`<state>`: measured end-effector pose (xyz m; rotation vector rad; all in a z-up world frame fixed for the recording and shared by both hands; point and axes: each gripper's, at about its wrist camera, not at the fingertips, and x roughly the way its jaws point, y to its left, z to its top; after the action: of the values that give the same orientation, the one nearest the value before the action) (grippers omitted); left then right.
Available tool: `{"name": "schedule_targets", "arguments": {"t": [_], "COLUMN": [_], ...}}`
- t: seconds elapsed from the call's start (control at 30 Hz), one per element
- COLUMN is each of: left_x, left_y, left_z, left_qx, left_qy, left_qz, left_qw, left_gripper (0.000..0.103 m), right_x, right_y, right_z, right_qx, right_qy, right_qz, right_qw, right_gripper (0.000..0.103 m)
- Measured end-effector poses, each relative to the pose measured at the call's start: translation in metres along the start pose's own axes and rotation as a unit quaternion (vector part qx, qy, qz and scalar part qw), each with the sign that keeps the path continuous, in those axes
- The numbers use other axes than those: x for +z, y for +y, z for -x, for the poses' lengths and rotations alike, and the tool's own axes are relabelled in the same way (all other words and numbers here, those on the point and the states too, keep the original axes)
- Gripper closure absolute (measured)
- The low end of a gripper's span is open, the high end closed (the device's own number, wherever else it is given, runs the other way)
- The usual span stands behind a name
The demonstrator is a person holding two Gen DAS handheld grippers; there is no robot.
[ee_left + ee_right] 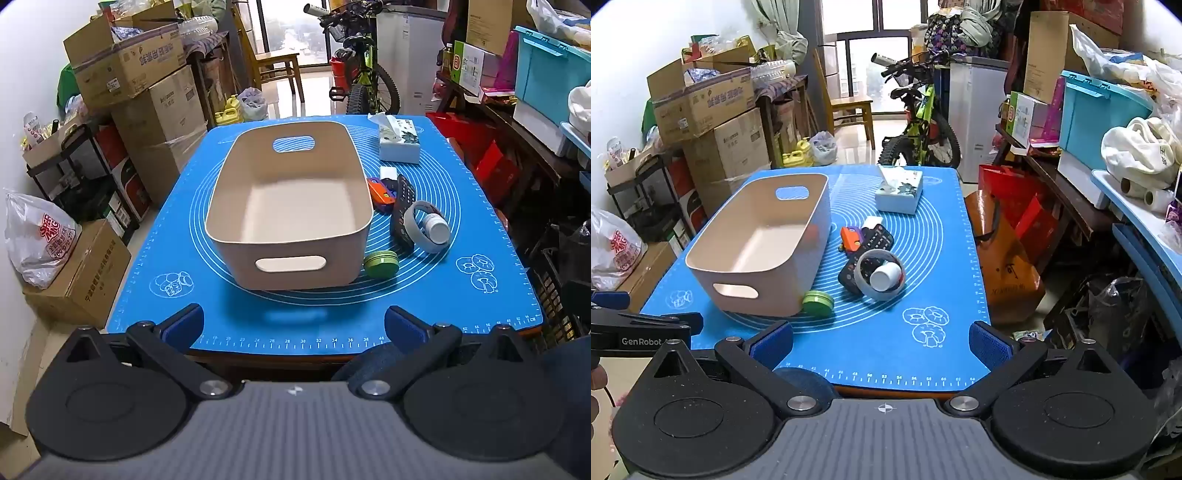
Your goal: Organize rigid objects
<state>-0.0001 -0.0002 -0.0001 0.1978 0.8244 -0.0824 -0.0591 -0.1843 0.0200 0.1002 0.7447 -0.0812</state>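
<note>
My left gripper (293, 325) hangs over the near edge of the blue baking mat (332, 317), jaws spread wide, nothing between them. My right gripper (881, 341) likewise: fully apart, empty, angled down at the mat.

Beige plastic bin (288, 206) sits upright on the mat, empty, handle slots at both ends. Rigid items cluster to its right: green round tin (380, 263) touching the bin's near corner; black remote (402, 206) lying lengthwise; roll of tape (421, 225) leaning on the remote, with a small white bottle (437, 229) on its side through the ring. Orange-and-purple toy (380, 192) just beside the bin wall. Small white block (388, 172) behind it. Tissue box (400, 142) at the far right of the mat.
</note>
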Motion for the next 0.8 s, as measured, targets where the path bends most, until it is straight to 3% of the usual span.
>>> {"name": "schedule_targets", "arguments": {"t": [0.8], "left_x": [0.0011], "left_y": [-0.0015], "left_z": [0.003], "left_qx": [-0.003], "left_qy": [-0.003], "left_qz": [-0.002], "left_qw": [1.0], "left_gripper": [0.0], "right_x": [-0.0025], "right_y": [-0.0023], "right_z": [-0.0001], "right_qx": [0.0], "right_qy": [0.001], "right_qz": [-0.003], "right_qw": [1.0], "right_gripper": [0.002]}}
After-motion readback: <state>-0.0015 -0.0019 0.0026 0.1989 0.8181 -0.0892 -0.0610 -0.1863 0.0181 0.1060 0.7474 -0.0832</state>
